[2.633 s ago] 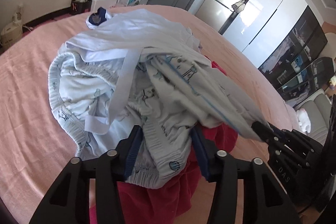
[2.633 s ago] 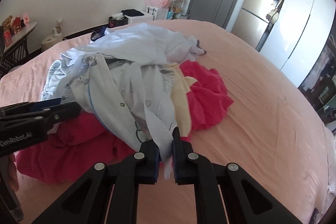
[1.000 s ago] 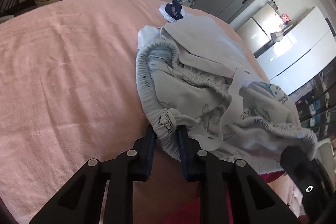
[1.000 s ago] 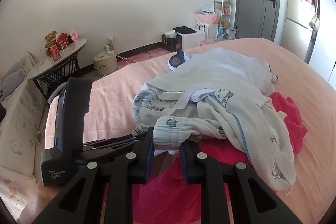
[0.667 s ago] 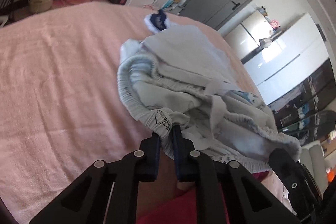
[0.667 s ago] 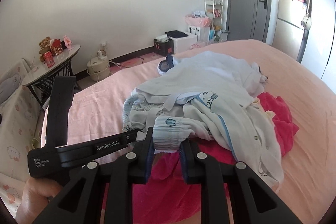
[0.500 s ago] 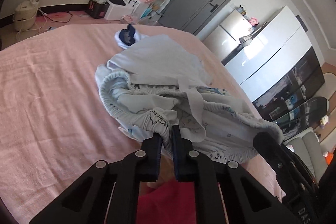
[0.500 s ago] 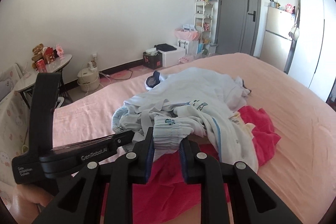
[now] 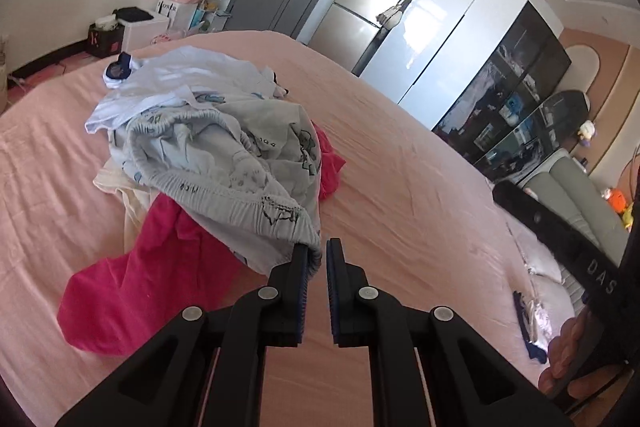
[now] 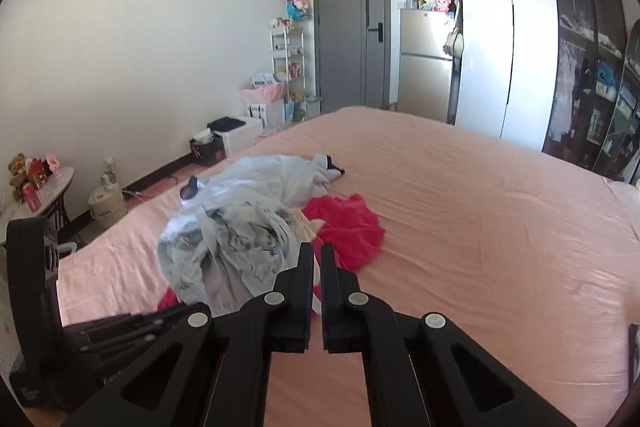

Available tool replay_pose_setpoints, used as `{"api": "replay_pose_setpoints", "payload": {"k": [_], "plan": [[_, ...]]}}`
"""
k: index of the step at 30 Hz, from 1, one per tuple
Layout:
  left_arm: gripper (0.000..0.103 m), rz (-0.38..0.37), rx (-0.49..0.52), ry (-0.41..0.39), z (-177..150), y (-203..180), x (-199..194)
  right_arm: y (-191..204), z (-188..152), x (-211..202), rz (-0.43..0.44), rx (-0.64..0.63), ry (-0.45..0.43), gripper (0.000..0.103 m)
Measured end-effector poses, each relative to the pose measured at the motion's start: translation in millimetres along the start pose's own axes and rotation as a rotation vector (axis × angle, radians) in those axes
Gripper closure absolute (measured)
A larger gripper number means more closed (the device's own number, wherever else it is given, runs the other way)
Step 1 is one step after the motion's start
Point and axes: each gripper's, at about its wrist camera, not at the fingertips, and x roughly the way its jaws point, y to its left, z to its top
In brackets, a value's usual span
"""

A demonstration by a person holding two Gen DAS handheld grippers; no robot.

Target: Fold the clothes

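Observation:
Pale blue printed pyjama trousers (image 9: 224, 163) with an elastic waistband hang lifted over a clothes pile on the pink bed (image 9: 400, 187). My left gripper (image 9: 318, 259) is shut on the waistband edge. My right gripper (image 10: 317, 259) is shut on another part of the same trousers (image 10: 240, 247), whose cloth hangs to its left. Under them lie a red garment (image 9: 140, 267), a cream piece (image 9: 116, 187) and a white shirt (image 9: 180, 79). The left gripper's body shows at the right wrist view's lower left (image 10: 36, 307).
A navy and white sock (image 9: 118, 69) lies at the pile's far edge. A grey door (image 10: 352, 27), fridge (image 10: 424, 55), white wardrobe (image 10: 504, 27) and shelf rack (image 10: 288, 67) stand beyond the bed. A small side table (image 10: 36, 183) stands at the left.
Both grippers have risen and pulled back, lifting the trousers off the pile. The pile looks smaller and farther away. More of the red garment is uncovered.

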Motion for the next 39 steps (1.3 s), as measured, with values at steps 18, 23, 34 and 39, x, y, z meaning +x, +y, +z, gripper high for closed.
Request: {"api": "replay_pose_setpoints", "payload": {"k": [18, 23, 34, 39], "plan": [[0.094, 0.047, -0.156, -0.07, -14.7, 44.1, -17.4, 49.8, -73.6, 137.5, 0.189, 0.035, 0.391, 0.044], [0.022, 0.02, -0.275, -0.063, -9.6, 77.8, -5.4, 28.6, -81.5, 161.3, 0.15, 0.216, 0.41, 0.064], [0.052, 0.115, -0.162, -0.056, -1.6, 66.6, 22.4, 46.3, -71.0, 157.1, 0.176, 0.109, 0.349, 0.098], [0.087, 0.159, -0.109, -0.07, -2.5, 59.5, 18.6, 40.9, -83.0, 176.6, 0.201, 0.201, 0.414, 0.097]]}}
